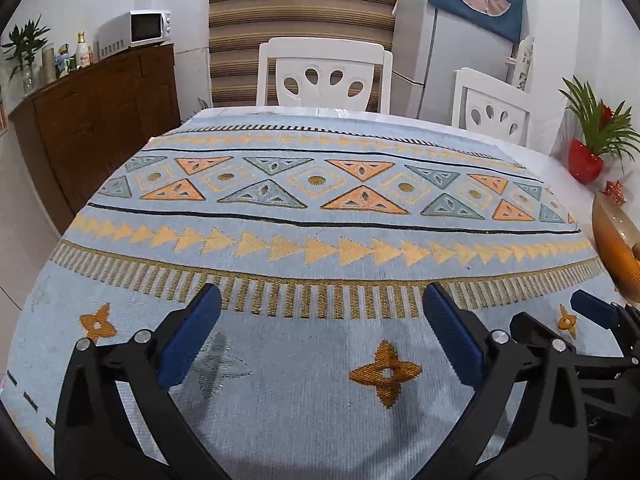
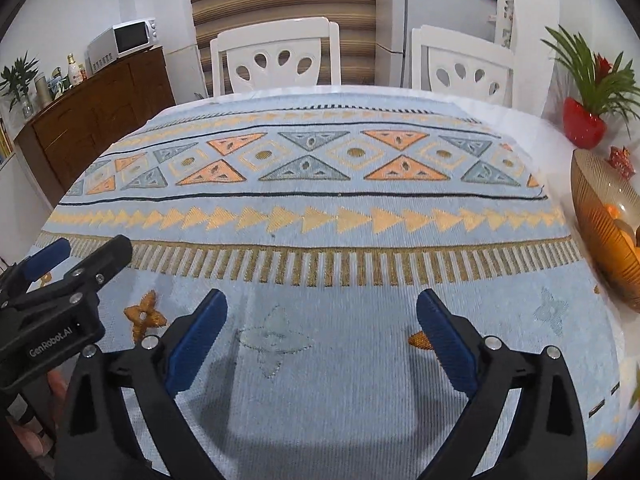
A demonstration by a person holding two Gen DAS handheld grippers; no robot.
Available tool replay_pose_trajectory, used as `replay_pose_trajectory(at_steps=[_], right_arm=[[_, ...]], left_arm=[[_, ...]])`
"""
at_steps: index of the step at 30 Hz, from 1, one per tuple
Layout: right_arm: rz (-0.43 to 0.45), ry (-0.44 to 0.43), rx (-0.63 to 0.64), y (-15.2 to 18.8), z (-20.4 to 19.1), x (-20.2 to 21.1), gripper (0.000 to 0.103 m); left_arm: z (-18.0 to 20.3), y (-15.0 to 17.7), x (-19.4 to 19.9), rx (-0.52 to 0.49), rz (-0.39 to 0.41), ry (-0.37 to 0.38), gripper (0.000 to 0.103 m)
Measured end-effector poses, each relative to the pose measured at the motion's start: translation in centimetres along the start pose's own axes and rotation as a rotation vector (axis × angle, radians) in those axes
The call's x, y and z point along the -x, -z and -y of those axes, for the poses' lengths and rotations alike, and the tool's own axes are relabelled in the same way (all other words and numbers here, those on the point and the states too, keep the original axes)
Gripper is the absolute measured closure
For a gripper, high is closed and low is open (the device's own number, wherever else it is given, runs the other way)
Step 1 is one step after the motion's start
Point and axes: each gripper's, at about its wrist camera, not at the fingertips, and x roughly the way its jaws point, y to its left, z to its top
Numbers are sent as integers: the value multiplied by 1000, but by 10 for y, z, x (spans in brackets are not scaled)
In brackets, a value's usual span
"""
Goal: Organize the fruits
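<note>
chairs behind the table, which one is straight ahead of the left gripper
The left white chair, centred ahead of the open left gripper; the other chair stands off to the right, beside the fridge.

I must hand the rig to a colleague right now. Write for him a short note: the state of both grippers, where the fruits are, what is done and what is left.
Left gripper: open, holds nothing, low over the cloth.
Right gripper: open, holds nothing, just to the right of the left one.
Fruits: the amber bowl at the right edge of the table holds some orange pieces; they are only partly in view, so their number is unclear.
Done: no fruit lies on the cloth in front of the grippers.
Left: check the far right edge beyond the bowl, which is blurred, for any fruit outside it.
</note>
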Motion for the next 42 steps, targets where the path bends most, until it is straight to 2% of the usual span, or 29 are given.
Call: replay_pose_trajectory(at_steps=[6,15,42], right_arm=[[-6,-7,-25,1,5,-1,5],[-25,-12,-43,1,9,-4,5],[-52,-16,-80,3,16,-8,5]], left_arm=[[-1,0,-3,7,-17,-38,3],[-1,1,-6,1,-36,-51,3],[0,1,-7,5,-51,-48,3]])
